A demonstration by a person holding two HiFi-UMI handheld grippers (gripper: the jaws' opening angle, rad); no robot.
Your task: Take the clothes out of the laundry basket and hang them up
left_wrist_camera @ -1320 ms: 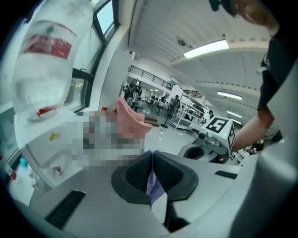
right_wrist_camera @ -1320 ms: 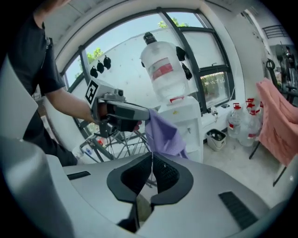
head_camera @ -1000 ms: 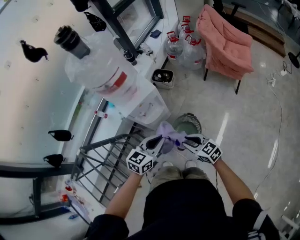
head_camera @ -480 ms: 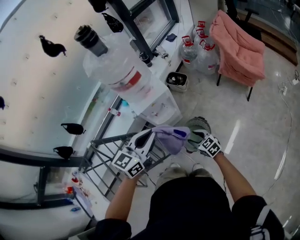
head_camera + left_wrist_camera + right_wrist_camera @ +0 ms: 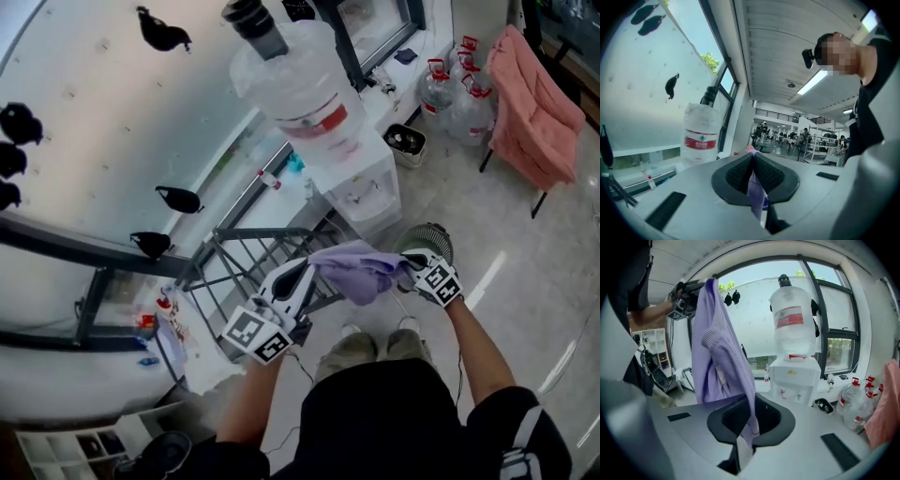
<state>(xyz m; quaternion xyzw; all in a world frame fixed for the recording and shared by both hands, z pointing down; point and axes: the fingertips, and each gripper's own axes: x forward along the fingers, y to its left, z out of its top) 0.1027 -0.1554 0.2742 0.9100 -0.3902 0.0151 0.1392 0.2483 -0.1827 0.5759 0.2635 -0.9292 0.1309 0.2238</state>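
where purple garment hangs, glossy floor gleams.

The purple garment, bunched at lower centre a second before, was spread wider as the left gripper and right gripper drew apart. The right gripper's jaws had reopened and were closing on the cloth.

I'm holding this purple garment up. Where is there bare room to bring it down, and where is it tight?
The drying rack bars below the purple garment look bare. Open floor lies between the pink chair and your right arm. It is crowded around the water dispenser, with jugs and a black bin beside it.
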